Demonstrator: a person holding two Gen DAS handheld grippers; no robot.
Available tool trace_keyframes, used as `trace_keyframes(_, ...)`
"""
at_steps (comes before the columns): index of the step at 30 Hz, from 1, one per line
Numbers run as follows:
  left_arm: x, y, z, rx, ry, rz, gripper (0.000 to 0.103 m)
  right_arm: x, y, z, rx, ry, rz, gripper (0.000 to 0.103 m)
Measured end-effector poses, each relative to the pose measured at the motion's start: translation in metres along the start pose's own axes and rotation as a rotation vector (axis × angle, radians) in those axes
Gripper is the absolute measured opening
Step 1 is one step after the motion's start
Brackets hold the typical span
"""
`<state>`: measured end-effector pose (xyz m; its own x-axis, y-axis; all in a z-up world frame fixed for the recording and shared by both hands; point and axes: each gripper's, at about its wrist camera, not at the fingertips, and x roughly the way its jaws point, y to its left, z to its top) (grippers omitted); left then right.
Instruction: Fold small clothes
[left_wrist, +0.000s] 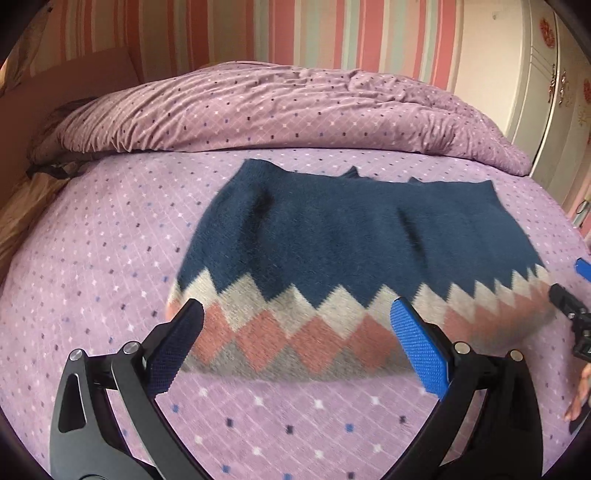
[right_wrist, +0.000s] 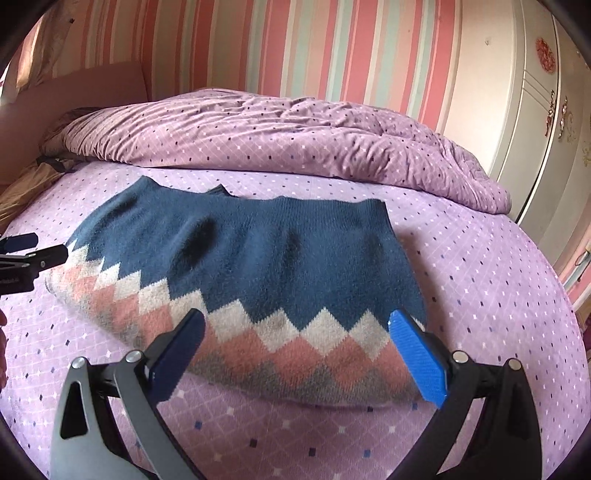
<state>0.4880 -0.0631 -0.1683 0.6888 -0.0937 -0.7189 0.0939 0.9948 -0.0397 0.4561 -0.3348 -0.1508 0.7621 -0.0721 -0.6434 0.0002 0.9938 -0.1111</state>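
Hovering over sweater (left_wrist: 332, 236): both grippers, agape

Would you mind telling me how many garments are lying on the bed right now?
1. A single knitted sweater lies spread flat on the purple bedsheet, in front of both open grippers. Others could be hidden under the bunched duvet behind it.
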Motion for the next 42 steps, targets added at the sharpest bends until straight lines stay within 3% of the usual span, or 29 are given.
trace_keyframes(14, -0.020, -0.028, -0.026, 0.007, 0.013, -0.070, 0.100, -0.031, 0.000, -0.023, -0.002, -0.053, 0.016, 0.100)
trace_keyframes(21, -0.005, -0.069, -0.026, 0.081, 0.042, -0.026, 0.100, -0.026, -0.010, -0.035, 0.002, -0.027, -0.010, 0.100)
trace_keyframes(25, 0.008, -0.092, -0.024, 0.101, 0.052, -0.084, 0.100, -0.023, -0.015, -0.038, -0.002, -0.025, -0.020, 0.100)
trace_keyframes(29, 0.017, -0.106, -0.021, 0.112, 0.043, -0.096, 0.100, -0.019, -0.023, -0.038, 0.007, -0.028, -0.035, 0.100)
trace_keyframes(36, 0.035, -0.104, -0.018, 0.064, 0.049, -0.130, 0.100, -0.007, -0.044, -0.042, 0.067, -0.013, -0.044, 0.100)
trace_keyframes(42, 0.047, -0.095, -0.014, 0.047, 0.072, -0.112, 0.100, -0.001, -0.055, -0.049, 0.091, -0.005, -0.055, 0.100)
